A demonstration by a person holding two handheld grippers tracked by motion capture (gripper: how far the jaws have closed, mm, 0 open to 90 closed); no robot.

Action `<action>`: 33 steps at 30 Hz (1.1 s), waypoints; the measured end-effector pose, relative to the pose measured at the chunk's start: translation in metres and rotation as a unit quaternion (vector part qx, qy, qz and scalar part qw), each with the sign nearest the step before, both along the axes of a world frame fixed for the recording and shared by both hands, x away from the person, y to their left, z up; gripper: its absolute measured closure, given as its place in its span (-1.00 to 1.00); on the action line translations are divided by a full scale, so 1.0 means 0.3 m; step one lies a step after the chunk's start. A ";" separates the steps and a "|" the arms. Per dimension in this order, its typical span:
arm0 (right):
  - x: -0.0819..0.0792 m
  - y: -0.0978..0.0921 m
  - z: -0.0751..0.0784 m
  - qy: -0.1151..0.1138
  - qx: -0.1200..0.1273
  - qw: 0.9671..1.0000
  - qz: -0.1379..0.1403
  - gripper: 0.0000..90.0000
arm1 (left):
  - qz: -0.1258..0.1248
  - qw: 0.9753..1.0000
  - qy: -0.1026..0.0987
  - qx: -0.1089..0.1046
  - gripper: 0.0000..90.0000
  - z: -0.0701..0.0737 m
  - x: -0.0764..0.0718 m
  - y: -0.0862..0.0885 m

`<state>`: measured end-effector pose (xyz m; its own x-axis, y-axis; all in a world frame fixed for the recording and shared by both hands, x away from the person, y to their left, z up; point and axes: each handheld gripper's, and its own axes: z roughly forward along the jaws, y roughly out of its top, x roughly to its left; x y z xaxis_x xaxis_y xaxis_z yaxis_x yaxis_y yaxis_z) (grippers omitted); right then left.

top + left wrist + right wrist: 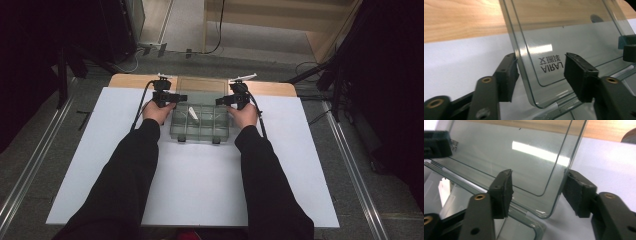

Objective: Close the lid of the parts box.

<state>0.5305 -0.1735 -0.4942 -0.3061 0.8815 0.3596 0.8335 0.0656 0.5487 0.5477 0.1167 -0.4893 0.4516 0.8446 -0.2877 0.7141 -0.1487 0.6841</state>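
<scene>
White sheeting (200, 185) covered most of one wooden table (127, 80), with grey floor seen around it. One clear plastic compartment box (200, 129) sat toward the far middle of the table, its one transparent lid (202, 91) swung up and back. One small white piece (192, 113) lay inside a compartment.

Two grippers were held, one at each rear corner of the box. The left gripper (540, 75) had its fingers (506, 76) apart, set astride the lid's left edge near its rounded corner, one finger just beside the plastic. The right gripper (536, 192) likewise had its fingers (501, 192) apart, straddling the lid's right edge.

Wide bare sheeting was left in front of the box and to both sides; the lid's back edge stood near the table's far rim.
</scene>
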 end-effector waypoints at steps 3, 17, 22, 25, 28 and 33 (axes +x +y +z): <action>0.000 -0.007 0.004 -0.008 0.006 1.000 0.002 0.03 | 0.003 1.000 0.004 -0.007 0.10 0.005 0.002 0.008; -0.009 -0.026 0.054 -0.039 0.013 0.999 0.015 0.04 | -0.016 1.000 -0.011 -0.023 0.18 0.045 -0.009 0.032; -0.022 -0.027 0.074 -0.049 0.008 0.998 0.024 0.05 | -0.022 0.999 -0.016 -0.022 0.18 0.065 -0.019 0.035; -0.030 -0.029 0.085 -0.054 0.007 0.998 0.026 0.08 | -0.026 0.999 -0.020 -0.019 0.18 0.076 -0.026 0.036; -0.042 -0.032 0.092 -0.062 0.009 0.998 0.029 0.11 | -0.031 0.999 -0.019 -0.022 0.18 0.083 -0.030 0.041; -0.061 -0.035 0.100 -0.073 0.009 0.997 0.035 0.14 | -0.030 0.999 -0.026 -0.027 0.19 0.090 -0.047 0.048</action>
